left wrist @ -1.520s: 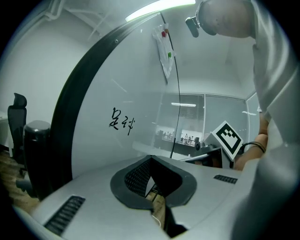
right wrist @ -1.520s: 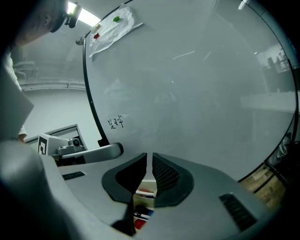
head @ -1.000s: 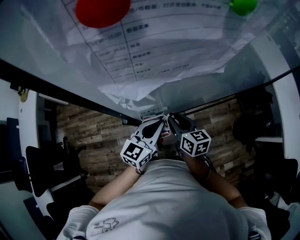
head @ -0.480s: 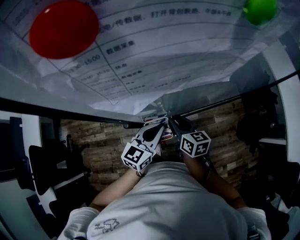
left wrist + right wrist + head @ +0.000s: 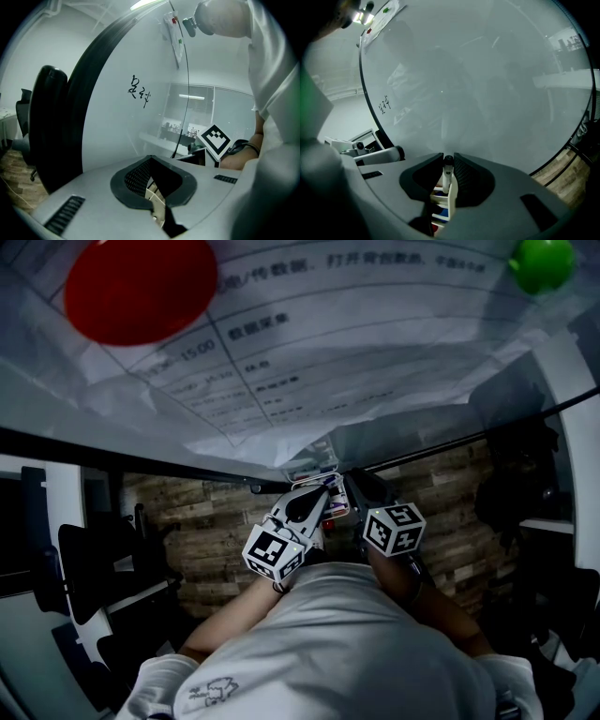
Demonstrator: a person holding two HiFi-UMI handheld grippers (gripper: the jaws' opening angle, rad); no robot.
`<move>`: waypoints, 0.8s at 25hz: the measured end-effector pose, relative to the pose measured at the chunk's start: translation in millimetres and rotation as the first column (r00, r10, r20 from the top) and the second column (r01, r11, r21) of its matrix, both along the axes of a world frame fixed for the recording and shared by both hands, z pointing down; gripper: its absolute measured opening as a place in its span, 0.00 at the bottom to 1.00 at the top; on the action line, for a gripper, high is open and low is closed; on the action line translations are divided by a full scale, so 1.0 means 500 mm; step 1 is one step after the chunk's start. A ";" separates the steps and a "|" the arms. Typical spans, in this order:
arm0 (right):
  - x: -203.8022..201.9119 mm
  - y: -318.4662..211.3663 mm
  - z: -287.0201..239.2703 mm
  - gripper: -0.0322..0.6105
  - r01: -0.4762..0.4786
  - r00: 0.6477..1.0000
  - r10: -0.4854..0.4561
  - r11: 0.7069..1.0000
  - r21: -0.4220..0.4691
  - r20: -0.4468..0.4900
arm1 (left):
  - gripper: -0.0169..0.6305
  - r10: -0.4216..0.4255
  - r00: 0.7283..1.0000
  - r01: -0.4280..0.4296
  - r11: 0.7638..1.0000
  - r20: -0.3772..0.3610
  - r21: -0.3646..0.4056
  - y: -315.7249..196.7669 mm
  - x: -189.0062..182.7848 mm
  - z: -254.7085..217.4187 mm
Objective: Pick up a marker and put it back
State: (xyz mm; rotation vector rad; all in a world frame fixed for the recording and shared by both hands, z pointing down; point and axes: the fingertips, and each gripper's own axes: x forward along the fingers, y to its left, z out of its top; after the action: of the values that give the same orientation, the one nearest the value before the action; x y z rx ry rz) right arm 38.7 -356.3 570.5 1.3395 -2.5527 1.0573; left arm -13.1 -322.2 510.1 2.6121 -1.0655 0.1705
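Observation:
A marker with a black cap (image 5: 448, 165) stands upright in a white marker holder (image 5: 440, 199) at the foot of the whiteboard (image 5: 487, 84). Blue and red markers show lower in the holder. My right gripper (image 5: 448, 158) is shut on the black-capped marker, its pads against both sides. My left gripper (image 5: 150, 159) is shut, with a pale piece of the holder showing below its tips. In the head view both grippers, left (image 5: 319, 498) and right (image 5: 354, 486), sit close together at the holder (image 5: 330, 495), just under the board's edge.
Printed paper sheets (image 5: 328, 352) hang on the board under a red magnet (image 5: 141, 287) and a green magnet (image 5: 541, 262). A black chair (image 5: 89, 568) stands to the left on the wood floor (image 5: 206, 521). The person's torso fills the lower head view.
The head view has tilted, so the red magnet and papers sit differently in frame. Both grippers stay at the holder, almost unmoved.

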 end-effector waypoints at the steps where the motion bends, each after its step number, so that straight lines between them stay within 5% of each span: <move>1: 0.001 0.001 -0.003 0.16 -0.002 1.000 0.002 1.000 0.004 -0.003 | 0.04 0.000 1.000 0.000 1.000 -0.001 0.001 0.001 0.000 -0.001; 20: 0.024 0.070 -0.124 0.16 -0.013 1.000 0.008 0.982 0.186 0.027 | 0.04 0.003 1.000 -0.001 0.997 -0.024 0.073 0.062 0.004 -0.065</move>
State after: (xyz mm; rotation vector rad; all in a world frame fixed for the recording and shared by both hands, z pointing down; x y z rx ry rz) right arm 50.6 -321.2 508.4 1.3894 -2.7256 0.8607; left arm -11.2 -291.1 477.7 2.6728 -1.0807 0.1017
